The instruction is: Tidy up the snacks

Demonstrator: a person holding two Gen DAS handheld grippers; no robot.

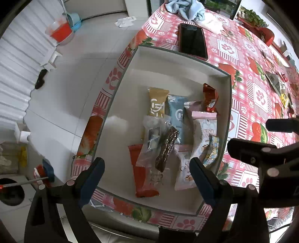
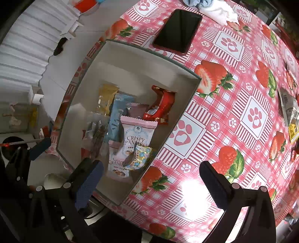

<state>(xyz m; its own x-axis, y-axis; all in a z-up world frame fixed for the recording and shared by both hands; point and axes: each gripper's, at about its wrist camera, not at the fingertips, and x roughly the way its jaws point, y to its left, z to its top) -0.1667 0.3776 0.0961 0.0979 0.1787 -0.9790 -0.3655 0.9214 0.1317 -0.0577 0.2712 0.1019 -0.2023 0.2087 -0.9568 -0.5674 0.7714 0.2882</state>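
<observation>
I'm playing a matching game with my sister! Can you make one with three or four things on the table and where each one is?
Things:
1. Phone
2. Crispy Cranberry packet
3. Blue cloth
4. Left tongs

Places:
A. inside the white box
B. flat on the tablecloth, just beyond the box
C. open, above the box's near end
D. crumpled at the table's far end

Pairs: 1-B, 2-A, 3-D, 4-C

blue cloth (image 1: 186, 8) cut off, far snacks (image 1: 280, 87) too small
</observation>
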